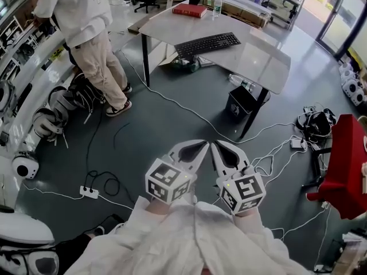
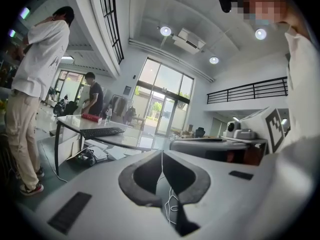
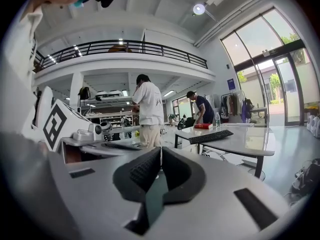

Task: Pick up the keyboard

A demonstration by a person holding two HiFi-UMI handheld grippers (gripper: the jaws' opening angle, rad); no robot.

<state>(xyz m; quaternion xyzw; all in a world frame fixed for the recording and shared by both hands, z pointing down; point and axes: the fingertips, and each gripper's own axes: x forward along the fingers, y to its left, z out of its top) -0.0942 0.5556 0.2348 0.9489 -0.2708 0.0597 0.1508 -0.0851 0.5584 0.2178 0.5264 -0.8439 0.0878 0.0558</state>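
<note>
While both pairs of jaws are pressed together with nothing between them, the left gripper (image 2: 161, 159) and the right gripper (image 3: 160, 159) sit side by side close to the person's chest, tips nearly meeting and aimed forward over the floor; neither is near the work yet. The keyboard (image 1: 207, 43) lies flat on the pale counter (image 1: 261, 59) well ahead across the room, set at a slant near its left end; a red book (image 1: 190, 10) and a water bottle (image 1: 217, 6) stand well behind it at the far edge; a black bin (image 1: 241, 103) sits under the counter's near side; white cables (image 1: 172, 99) trail across the floor in between; a person in a light shirt (image 1: 86, 16) stands off to the left.

The step in hand looks like the approach. To do it well, I would step round the cables and the bin, spread the jaws before reaching the counter, and come in low and level; a long, flat keyboard probably wants one gripper at each short end; lifting both ends evenly should keep it from tipping or sliding.
</note>
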